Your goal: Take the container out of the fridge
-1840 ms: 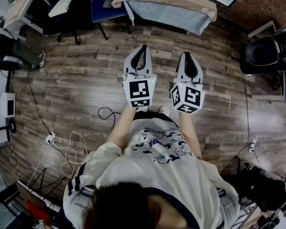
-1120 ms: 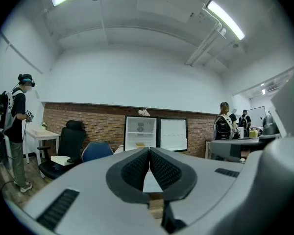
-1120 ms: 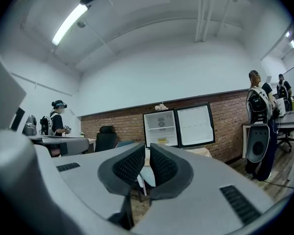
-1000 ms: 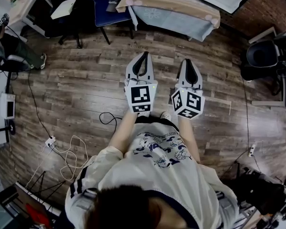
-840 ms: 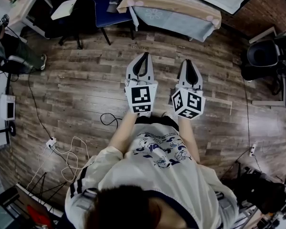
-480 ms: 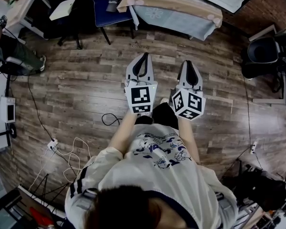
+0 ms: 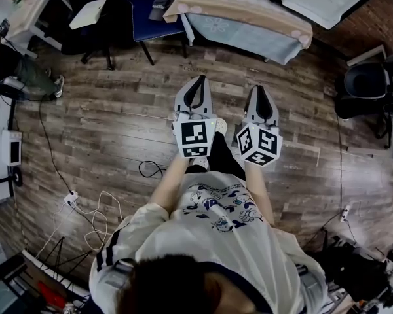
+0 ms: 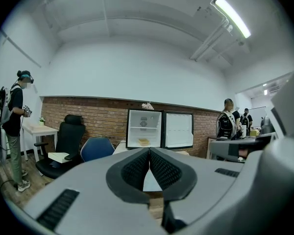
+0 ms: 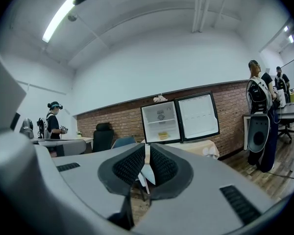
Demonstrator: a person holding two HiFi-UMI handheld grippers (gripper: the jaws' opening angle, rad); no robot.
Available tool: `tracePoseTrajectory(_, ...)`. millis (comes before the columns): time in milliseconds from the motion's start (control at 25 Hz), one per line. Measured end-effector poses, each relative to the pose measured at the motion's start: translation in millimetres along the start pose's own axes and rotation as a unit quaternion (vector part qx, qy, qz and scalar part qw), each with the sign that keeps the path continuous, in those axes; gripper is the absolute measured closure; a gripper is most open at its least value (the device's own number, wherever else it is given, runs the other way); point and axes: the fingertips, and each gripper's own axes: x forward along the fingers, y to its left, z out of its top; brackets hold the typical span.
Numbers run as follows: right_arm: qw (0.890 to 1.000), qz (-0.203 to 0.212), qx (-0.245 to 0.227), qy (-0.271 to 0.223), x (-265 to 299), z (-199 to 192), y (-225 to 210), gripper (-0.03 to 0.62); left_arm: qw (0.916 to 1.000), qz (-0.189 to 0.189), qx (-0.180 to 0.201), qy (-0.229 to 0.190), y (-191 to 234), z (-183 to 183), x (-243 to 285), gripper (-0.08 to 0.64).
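**Walking up to the open fridge, both tongs empty**

Compared with a moment earlier, the cloth-draped table [image 7: 242,5] sits lower in the head view. A dark trouser leg and pale shoe [image 7: 220,127] now show between the two marker cubes. The left tongs [image 7: 198,78] and right tongs [image 7: 260,87] are held side by side at frame centre, over bare plank floor. Both are clenched with nothing gripped. In the right gripper view only a thin slit shows between the pads [image 9: 131,164].

The fridge [image 8: 144,129] stands on the table at the centre of the left gripper view, against a brick wall. Its door [image 8: 178,130] is swung open to the right. The container [image 8: 144,142], small and yellowish, rests on a lower shelf inside, well apart from both tongs.

A blue chair [image 8: 97,148] and a black office chair [image 8: 68,141] stand left of centre, beside the table. Loose cables [image 7: 95,208] lie on the floor at lower left in the head view. One person [image 8: 12,126] stands at the far left, and others [image 8: 228,124] stand at the right.
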Motion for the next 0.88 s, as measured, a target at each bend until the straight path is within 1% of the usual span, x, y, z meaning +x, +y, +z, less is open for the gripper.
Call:
tracePoseTrajectory(200,1.000,0.014,0.000,0.006,61,9,-12,0.541,0.9999,0.012,-0.002,0.001,8,8,57,0.541)
tracePoseTrajectory(480,0.999,0.035,-0.004,0.004,149,39,-40,0.541,0.9995,0.032,-0.003,-0.003,12,31,146,0.541)
tracePoseTrajectory(640,0.999,0.043,-0.006,-0.002,187,52,-58,0.541,0.9993,0.036,-0.002,-0.006,7,37,188,0.541)
tracePoseTrajectory(880,0.999,0.050,-0.004,0.001,238,58,-84,0.541,0.9990,0.045,-0.001,-0.006,3,43,245,0.541)
